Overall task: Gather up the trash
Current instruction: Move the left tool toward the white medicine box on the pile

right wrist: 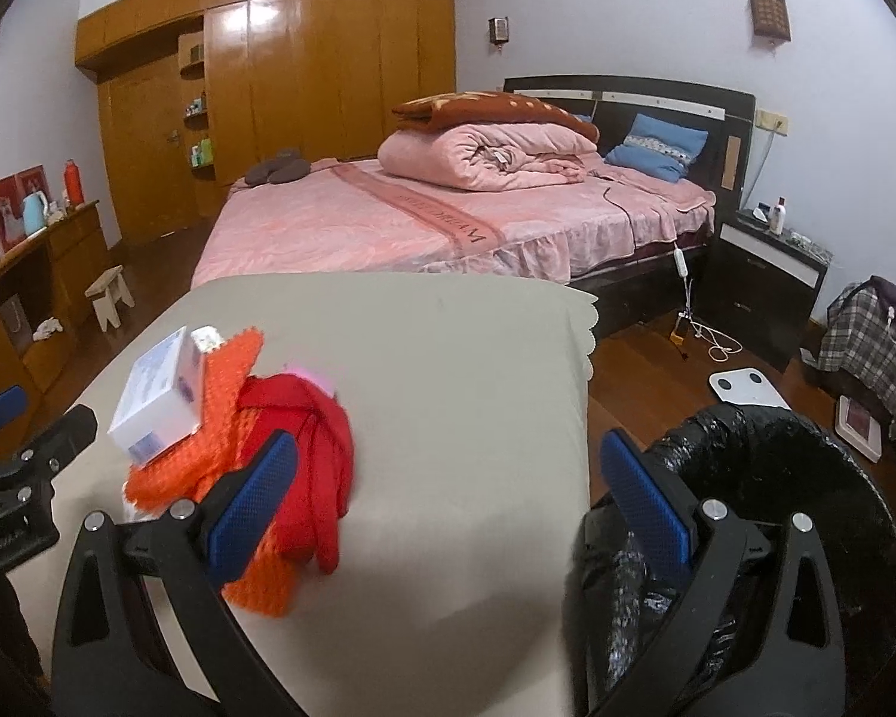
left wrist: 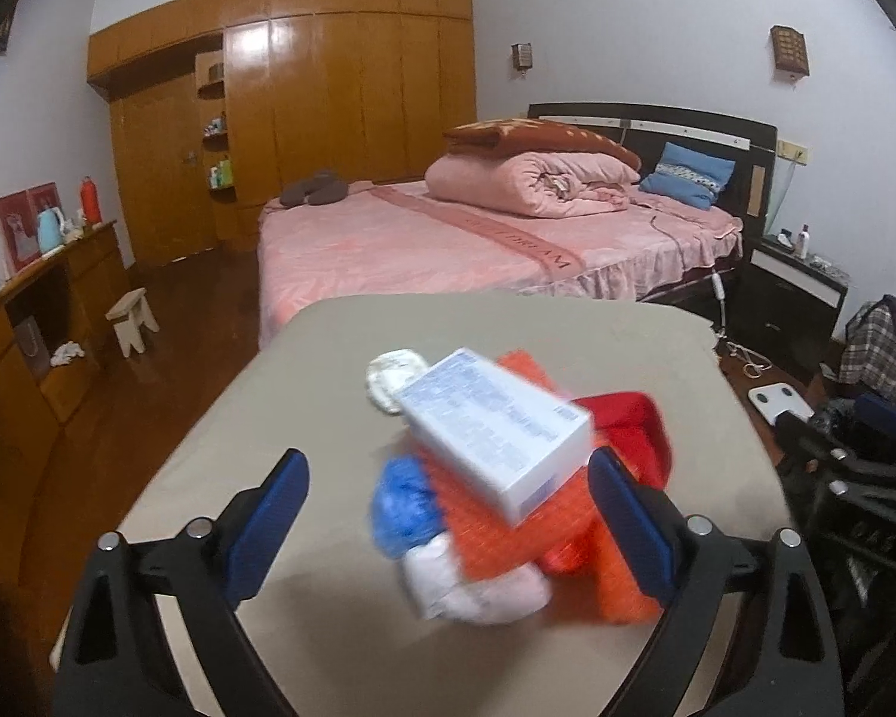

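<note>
Blue-padded fingers of the left gripper (left wrist: 448, 514) stand wide apart and hold nothing; between them, on the beige table (left wrist: 627, 346), lies a heap of trash. On top of the heap sits a white printed box (left wrist: 496, 427), tilted, over an orange mesh net (left wrist: 508, 538). A crumpled blue plastic piece (left wrist: 403, 505) lies at the heap's left side, with a pale pink and white wad (left wrist: 478, 588) just below it, nearest the table's near edge. A red ribbon-like bundle (left wrist: 627, 424) shows behind the right finger, and a round white crumpled wrapper (left wrist: 391, 379) lies at the far side of the heap, touching the box. The heap is blurred, so finer detail cannot be told.

Seen from the right wrist, the right gripper (right wrist: 448, 490) is also spread wide and empty, above a bare part of the table (right wrist: 448, 346) near its right edge. The heap lies toward the table's left edge here: the white box (right wrist: 161, 400), the orange net (right wrist: 233, 370) and the red bundle (right wrist: 310, 454), which the left finger partly hides. Beside the table's right edge, low and close, stands a bin lined with a black bag (right wrist: 776, 478), its mouth open. Beyond the table's far edge stands a bed with pink covers (right wrist: 388, 221)
</note>
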Motion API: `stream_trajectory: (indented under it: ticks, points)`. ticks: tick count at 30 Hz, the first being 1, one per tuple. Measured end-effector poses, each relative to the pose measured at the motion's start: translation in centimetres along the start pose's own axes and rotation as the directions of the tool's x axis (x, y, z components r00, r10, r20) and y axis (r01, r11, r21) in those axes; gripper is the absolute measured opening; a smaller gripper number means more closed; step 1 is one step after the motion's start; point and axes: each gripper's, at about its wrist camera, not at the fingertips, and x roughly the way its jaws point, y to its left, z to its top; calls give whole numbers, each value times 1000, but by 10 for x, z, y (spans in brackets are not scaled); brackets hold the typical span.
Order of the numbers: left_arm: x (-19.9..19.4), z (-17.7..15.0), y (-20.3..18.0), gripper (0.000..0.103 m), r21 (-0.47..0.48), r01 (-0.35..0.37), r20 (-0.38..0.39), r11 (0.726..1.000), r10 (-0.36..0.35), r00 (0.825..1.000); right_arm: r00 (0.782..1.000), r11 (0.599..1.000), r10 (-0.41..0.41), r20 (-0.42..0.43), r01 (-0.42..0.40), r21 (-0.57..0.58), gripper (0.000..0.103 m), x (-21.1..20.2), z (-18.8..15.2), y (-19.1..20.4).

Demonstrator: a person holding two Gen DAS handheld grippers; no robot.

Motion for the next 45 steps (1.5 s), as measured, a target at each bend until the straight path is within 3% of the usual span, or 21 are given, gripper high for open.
stream_trajectory:
  ticks: [6,12,18,24,28,33,39,45]
  points:
    - [31,11,-17,96,-18,1,-27,1000,-1,1000,1000,1000,-11,-18,11,-3,98,12,-1,-2]
    - [61,12,-10,97,-48,-45,-92,998,40,995,999,1000,-12,-49,11,-10,98,23,-5,-1]
    - [51,-2,16,93,-67,-2,-92,998,-4,996,998,1000,-2,-58,1,-23,98,26,-10,4]
    - [45,-14,40,91,-79,-20,-118,997,10,993,998,999,7,-65,-9,-34,98,28,-13,11]
    - [52,-12,41,94,-78,21,-117,997,-30,993,997,999,6,-73,-9,-34,98,31,-14,15]
    - [71,-7,41,97,-48,13,-132,999,-19,991,998,999,0,-68,-2,-42,98,30,-12,15]
    - [80,-15,55,97,-77,-13,-165,997,0,986,997,999,-1,-75,-2,-40,98,34,-13,15]
    - [85,-28,67,97,-113,28,-202,993,-51,978,996,998,11,-84,-16,-56,98,37,-16,22]
